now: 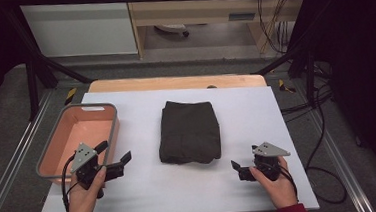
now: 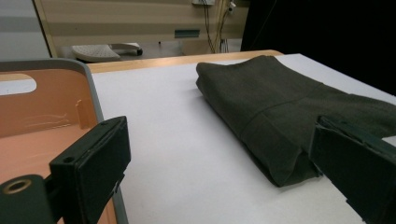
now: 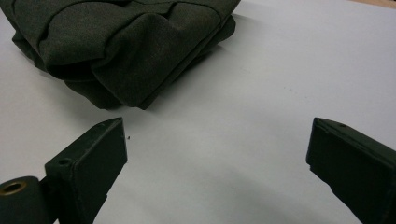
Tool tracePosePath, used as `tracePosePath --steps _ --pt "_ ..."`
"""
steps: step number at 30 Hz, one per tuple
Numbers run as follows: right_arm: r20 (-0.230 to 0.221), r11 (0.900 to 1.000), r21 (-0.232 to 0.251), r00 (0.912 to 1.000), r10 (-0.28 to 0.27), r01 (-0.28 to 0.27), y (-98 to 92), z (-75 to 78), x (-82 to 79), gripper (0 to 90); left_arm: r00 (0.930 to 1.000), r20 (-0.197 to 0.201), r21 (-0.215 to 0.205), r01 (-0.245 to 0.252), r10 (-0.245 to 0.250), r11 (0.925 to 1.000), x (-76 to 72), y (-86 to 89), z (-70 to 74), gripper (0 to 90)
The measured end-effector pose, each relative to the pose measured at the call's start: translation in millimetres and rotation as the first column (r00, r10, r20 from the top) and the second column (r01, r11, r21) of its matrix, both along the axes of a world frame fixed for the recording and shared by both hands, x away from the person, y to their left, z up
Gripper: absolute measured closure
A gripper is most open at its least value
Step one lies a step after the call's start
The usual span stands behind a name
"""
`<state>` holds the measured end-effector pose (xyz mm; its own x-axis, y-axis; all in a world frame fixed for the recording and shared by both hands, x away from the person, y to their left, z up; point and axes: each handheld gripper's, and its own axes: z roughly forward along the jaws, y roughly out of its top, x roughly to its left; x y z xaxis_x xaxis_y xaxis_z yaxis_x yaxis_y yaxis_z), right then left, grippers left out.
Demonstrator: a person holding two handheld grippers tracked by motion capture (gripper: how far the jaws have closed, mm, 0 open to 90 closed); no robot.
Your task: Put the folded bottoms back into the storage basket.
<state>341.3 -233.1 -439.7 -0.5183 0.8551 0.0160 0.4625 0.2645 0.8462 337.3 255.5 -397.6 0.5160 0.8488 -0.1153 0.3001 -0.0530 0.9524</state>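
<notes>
Bin: orange-pink with grey rim, at the worktop's 9 o'clock side; the left gripper view shows its handle cut-out and inner wall.
Left gripper: held in a hand at about 7 o'clock, just beside the bin's near corner, jaws spread wide, nothing between them.
Folded cloth: dark, lying at the worktop's centre; the high view gives its rectangular outline, the right gripper view its stacked layers at the near edge.
Right gripper: held at about 5 o'clock, near the cloth but apart from it, jaws wide open and empty.
</notes>
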Motion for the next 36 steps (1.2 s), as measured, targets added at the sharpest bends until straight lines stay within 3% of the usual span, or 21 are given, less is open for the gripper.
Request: tracePosePath --steps 6,8,11,14,16,21,30,36 --pt "0.001 1.000 -0.003 0.9996 0.027 -0.027 5.9 1.6 -1.9 6.0 0.9999 0.012 0.054 0.004 -0.004 0.9985 0.6 -11.8 -2.3 6.3" --pt "-0.010 0.999 -0.006 0.9993 0.035 -0.035 7.7 1.8 -2.7 6.5 1.0000 0.003 0.054 0.006 -0.006 0.9985 0.8 -12.3 -3.2 6.3" --pt "-0.041 0.995 -0.041 0.9948 0.093 -0.095 17.9 2.5 -6.4 10.3 0.9996 -0.027 0.039 0.010 -0.009 0.9992 0.1 -14.6 -5.4 6.5" --pt "-0.056 0.992 -0.049 0.9923 0.111 -0.113 25.9 2.5 -8.3 12.5 0.9997 -0.021 0.065 0.009 -0.008 0.9978 0.2 -17.2 -5.4 6.6" --pt "-0.061 0.993 -0.048 0.9922 0.109 -0.112 27.9 2.5 -8.6 13.6 0.9998 -0.018 0.060 0.003 -0.002 0.9982 1.1 -16.5 -5.3 6.6" --pt "-0.099 0.989 -0.059 0.9865 0.130 -0.137 45.2 1.0 -13.4 27.9 0.9999 -0.015 0.052 -0.008 0.009 0.9986 1.5 -14.0 -5.0 6.9" --pt "-0.103 0.976 -0.100 0.9777 0.183 -0.193 64.9 -1.0 -18.2 55.5 0.9997 -0.004 0.064 -0.024 0.024 0.9977 2.5 -13.9 -5.0 7.7" --pt "-0.119 0.971 -0.099 0.9713 0.206 -0.218 72.6 -6.1 -12.7 62.2 0.9996 0.000 0.076 -0.027 0.027 0.9967 2.9 -15.1 -5.3 8.0"
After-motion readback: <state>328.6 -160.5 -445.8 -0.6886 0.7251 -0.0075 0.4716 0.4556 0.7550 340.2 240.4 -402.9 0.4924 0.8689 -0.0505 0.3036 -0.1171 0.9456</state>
